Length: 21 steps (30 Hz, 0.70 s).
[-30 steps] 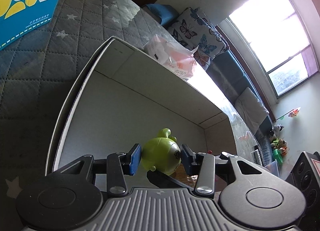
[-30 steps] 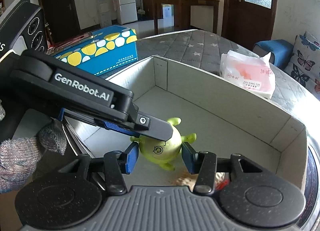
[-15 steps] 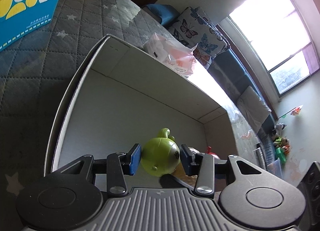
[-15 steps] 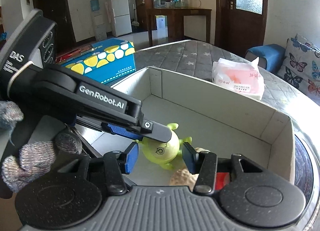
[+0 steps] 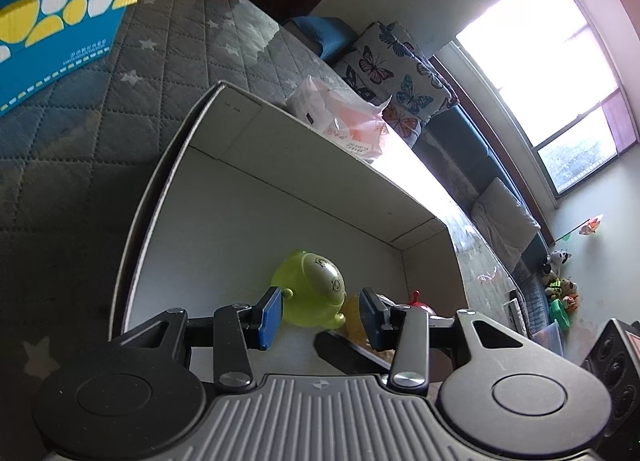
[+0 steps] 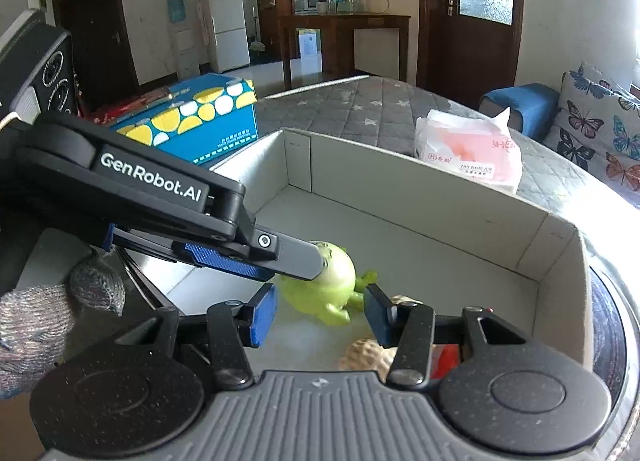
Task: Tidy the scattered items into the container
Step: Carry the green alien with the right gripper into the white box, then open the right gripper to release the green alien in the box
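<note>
Toy [image 5: 310, 288], green and round, is lying inside the white box [image 5: 304, 177]. Both grippers, left [image 5: 320, 315] and right [image 6: 320, 315], are hanging over it with jaws apart, holding nothing.

**Half-seen things in the box**

The right gripper [image 6: 320, 313] hides most of the tan lumpy thing [image 6: 366, 355] and red item [image 6: 446, 361]. The left gripper's finger [image 6: 280, 255] covers part of the green toy [image 6: 332, 281]. The blue box [image 5: 52, 21] runs off-frame.
</note>
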### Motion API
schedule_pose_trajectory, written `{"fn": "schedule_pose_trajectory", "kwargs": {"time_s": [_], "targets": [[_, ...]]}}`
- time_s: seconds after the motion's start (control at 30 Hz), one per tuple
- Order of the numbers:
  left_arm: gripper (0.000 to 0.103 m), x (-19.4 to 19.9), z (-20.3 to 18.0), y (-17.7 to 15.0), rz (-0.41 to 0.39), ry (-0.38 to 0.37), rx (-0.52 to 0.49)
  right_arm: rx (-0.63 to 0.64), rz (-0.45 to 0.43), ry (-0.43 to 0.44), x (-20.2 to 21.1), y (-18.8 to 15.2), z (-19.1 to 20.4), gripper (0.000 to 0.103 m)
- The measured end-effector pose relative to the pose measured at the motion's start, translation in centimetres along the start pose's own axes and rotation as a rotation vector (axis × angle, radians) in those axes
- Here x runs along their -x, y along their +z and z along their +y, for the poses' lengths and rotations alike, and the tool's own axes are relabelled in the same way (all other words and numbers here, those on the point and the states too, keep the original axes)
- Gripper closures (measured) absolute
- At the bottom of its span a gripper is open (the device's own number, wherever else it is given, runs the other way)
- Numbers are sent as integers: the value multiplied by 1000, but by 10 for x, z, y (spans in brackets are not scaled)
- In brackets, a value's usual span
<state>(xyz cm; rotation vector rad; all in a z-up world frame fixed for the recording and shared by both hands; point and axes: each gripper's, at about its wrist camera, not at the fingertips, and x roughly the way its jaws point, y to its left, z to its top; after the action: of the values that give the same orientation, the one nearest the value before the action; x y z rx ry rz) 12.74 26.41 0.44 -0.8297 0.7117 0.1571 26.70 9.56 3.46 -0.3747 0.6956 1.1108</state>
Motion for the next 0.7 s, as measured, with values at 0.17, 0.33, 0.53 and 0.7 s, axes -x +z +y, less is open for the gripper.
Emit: {"fn": "schedule_pose_trajectory", "kwargs": {"time_s": [0.17,0.33,0.53,0.7], "targets": [[58,16,-7,-7,-37,9,-30,-10,-44,-5,26,-6,3,54],[58,33,-22,-16,-61,-7,-56,-33,-93,-27,60,-22,7,51],[58,47,-47,-38,-63,-45,-121,-61,-147,-74,107,-53,12,45],[58,48,-68,-61,-32,-95,-175,-77,-175,-138,141,-86,16,38]]}}
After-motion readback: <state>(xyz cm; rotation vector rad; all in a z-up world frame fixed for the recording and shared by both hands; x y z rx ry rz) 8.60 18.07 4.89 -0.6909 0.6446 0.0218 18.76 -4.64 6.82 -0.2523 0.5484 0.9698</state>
